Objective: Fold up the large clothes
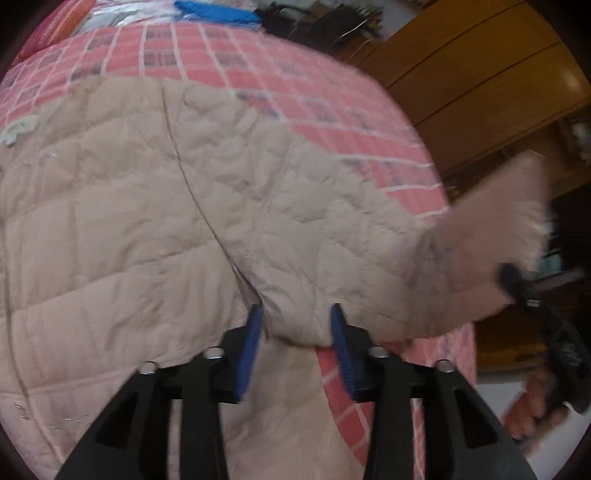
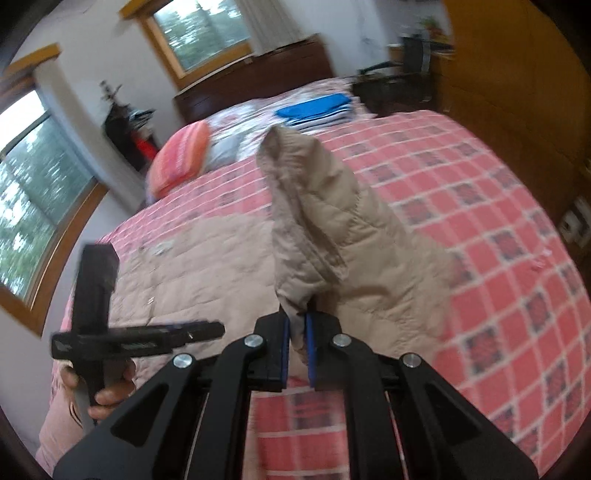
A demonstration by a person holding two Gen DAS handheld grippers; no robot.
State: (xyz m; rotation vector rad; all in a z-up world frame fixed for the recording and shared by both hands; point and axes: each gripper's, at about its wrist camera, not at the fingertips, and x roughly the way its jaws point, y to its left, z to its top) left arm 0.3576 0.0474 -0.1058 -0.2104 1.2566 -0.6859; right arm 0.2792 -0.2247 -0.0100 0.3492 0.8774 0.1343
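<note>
The right gripper pinches the beige quilted jacket's sleeve above the checked bedspread, while the left gripper gapes at its edge; its label is unreadable.

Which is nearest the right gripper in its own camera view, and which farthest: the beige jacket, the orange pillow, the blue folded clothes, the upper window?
1. Jacket: its sleeve is pinched between the fingers of the right gripper.
2. Pillow: up the bed, to the left.
3. Blue clothes: farther up the bed, centre.
4. Window: on the far wall, top of the view.
</note>
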